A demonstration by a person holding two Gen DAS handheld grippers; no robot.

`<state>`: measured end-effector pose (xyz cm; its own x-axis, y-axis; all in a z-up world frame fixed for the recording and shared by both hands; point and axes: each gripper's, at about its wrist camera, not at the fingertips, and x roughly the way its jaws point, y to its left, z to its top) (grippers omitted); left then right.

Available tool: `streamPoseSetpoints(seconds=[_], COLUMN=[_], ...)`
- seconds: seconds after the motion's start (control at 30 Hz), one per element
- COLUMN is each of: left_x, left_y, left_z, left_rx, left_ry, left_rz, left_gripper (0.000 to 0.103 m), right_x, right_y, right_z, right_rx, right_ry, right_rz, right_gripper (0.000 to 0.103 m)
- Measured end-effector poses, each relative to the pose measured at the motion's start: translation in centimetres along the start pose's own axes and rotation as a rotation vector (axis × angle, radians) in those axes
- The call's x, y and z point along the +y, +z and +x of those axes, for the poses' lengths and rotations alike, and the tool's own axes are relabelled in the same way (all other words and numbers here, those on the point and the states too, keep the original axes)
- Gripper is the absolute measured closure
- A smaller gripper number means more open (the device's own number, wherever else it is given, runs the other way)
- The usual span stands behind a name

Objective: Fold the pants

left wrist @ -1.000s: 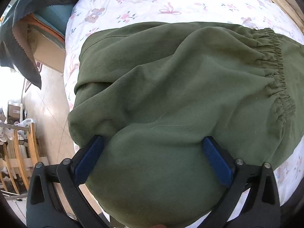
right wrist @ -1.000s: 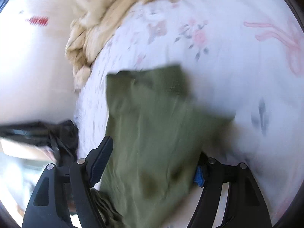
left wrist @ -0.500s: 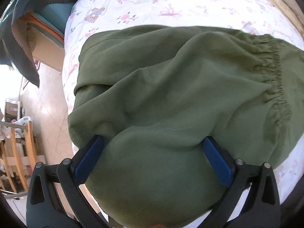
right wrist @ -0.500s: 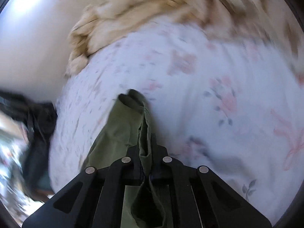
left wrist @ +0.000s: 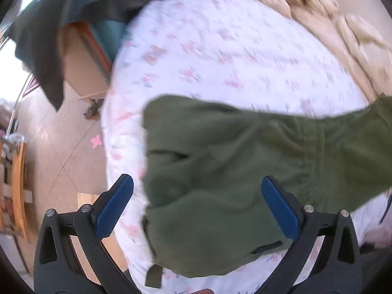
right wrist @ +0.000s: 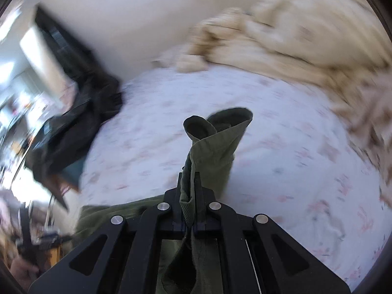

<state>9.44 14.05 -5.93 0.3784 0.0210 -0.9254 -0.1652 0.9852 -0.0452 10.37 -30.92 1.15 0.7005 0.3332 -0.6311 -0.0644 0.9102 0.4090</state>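
Right gripper (right wrist: 189, 210): jaws clamped tight on a bunched fold of the green pants (right wrist: 215, 147); cloth stands up past the fingertips, its end curled into two open loops, and hangs slack below the clamp, cut off by the bottom of the frame. Left gripper (left wrist: 196, 208): jaws spread wide, blue pads (left wrist: 114, 205) well apart, nothing between them touched; it hovers over the pants (left wrist: 232, 178).

Bed (left wrist: 220, 56): white sheet with pink floral print fills most of both views. Print blurred by motion; single flowers hard to make out.

Pants, left wrist view: a broad heap near the bed's left edge and near corner, running off to the right, where the frame cuts the cloth. A seam and a dark slit, perhaps a pocket, show; a short strap hangs at the bottom. Which end is the waist, cannot tell. In the right wrist view a second mass of green lies low at left behind the gripper, partly hidden by it.

Cream blanket (right wrist: 281, 36): crumpled along the bed's far edge, heavily smeared. Same blanket (left wrist: 343, 24) at the upper right in the left view.

Dark garment (right wrist: 80, 122): draped at the bed's far left corner, over something orange and teal; detail lost to blur.

Floor (left wrist: 54, 147): tiled, pale, beside the bed's left edge, with a small pink flower-shaped bit (left wrist: 96, 141) on it. Wooden furniture at far left is cut off.
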Motion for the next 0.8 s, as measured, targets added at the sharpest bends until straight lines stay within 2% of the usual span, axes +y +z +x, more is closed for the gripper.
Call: streamPoseSetpoints(seconds=[0.13,0.23,0.4,0.53,0.67,0.77,0.8], left_x=[3.2,5.7,10.4,14.3,17.0,17.7,17.4], left_y=[0.5,1.0,1.4,0.6,-0.6,-0.9,-0.9], left_z=[-1.0,-1.7,-3.1,-3.4,-2.4,-2.2,-2.2], left_rx=[-0.022,-0.038,-0.082,-0.092,-0.045,-0.023,-0.032], left_ry=[0.003,0.014,0.046,0.067,0.063,0.012,0.015], left_rz=[-0.088,-0.156,-0.245,-0.322,-0.365,-0.402,-0.386], left_gripper=[0.000,0.000,0.000,0.000,0.000,0.000,0.000], right_x=[8.9,16.3,27.0,31.5,33.1,32.8,32.4], right_y=[-0.1,-1.6,-7.5,-14.1,-19.8,-21.9,-22.0], right_z=[-0.3,0.7,5.7,11.5,15.9,16.5,16.2], right_rx=[0.021,0.068,0.190,0.330,0.444,0.461,0.457], right_ry=[0.097,0.176,0.304,0.304,0.288,0.273,0.277], right_rz=[-0.138,-0.230,-0.340,-0.376,-0.399,-0.395,-0.386], right_gripper=[0.101,0.101,0.101,0.101,0.100,0.100,0.095])
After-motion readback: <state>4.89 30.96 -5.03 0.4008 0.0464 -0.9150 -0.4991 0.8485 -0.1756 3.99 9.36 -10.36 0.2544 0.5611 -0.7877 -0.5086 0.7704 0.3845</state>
